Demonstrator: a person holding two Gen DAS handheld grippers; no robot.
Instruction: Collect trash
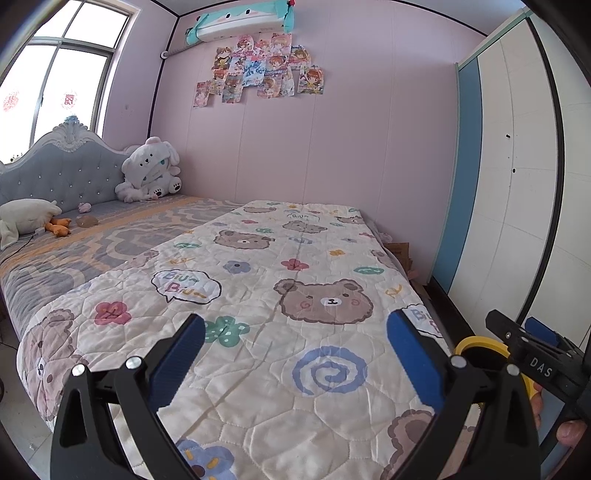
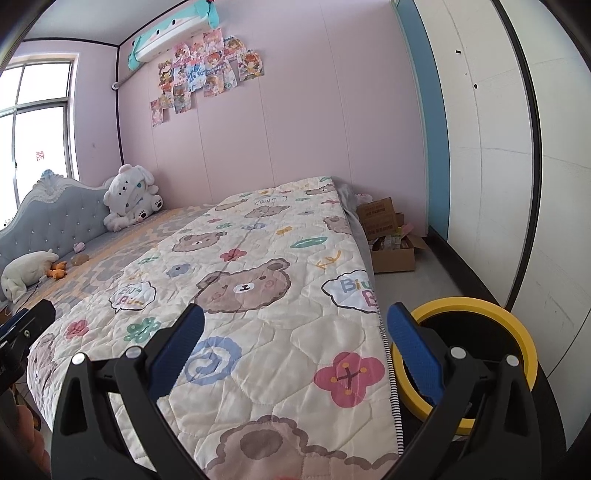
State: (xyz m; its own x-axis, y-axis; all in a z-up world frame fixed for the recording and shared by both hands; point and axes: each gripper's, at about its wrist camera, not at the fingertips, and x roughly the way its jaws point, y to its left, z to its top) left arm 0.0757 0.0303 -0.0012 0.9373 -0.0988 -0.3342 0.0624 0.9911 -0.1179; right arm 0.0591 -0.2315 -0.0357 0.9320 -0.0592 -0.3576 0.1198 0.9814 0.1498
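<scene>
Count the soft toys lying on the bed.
2: a big white plush dog sitting against the grey tufted headboard, and a white plush duck lying near the pillow end. Others may be hidden.

Both grippers (image 1: pixel 295 354) (image 2: pixel 295 354) agape, empty

A bed (image 1: pixel 110 236) filled most of the room, covered partly by a cream quilt (image 1: pixel 280 295) printed with brown bears, flowers and speech bubbles. Its tufted grey headboard (image 1: pixel 62 173) stood under a bright window (image 1: pixel 55 74). A white plush dog (image 1: pixel 151 171) sat in the corner against the headboard and the pink wall (image 1: pixel 332 140). A white pillow-like plush (image 1: pixel 26 218) lay near the headboard, with small orange toys (image 1: pixel 61 226) just beside it. Cartoon posters (image 1: pixel 258 68) hung below a covered air conditioner (image 1: pixel 240 20). A blue and white wardrobe (image 2: pixel 480 147) stood to the right, and open cardboard boxes (image 2: pixel 388 232) sat on the floor between bed and wardrobe.
</scene>
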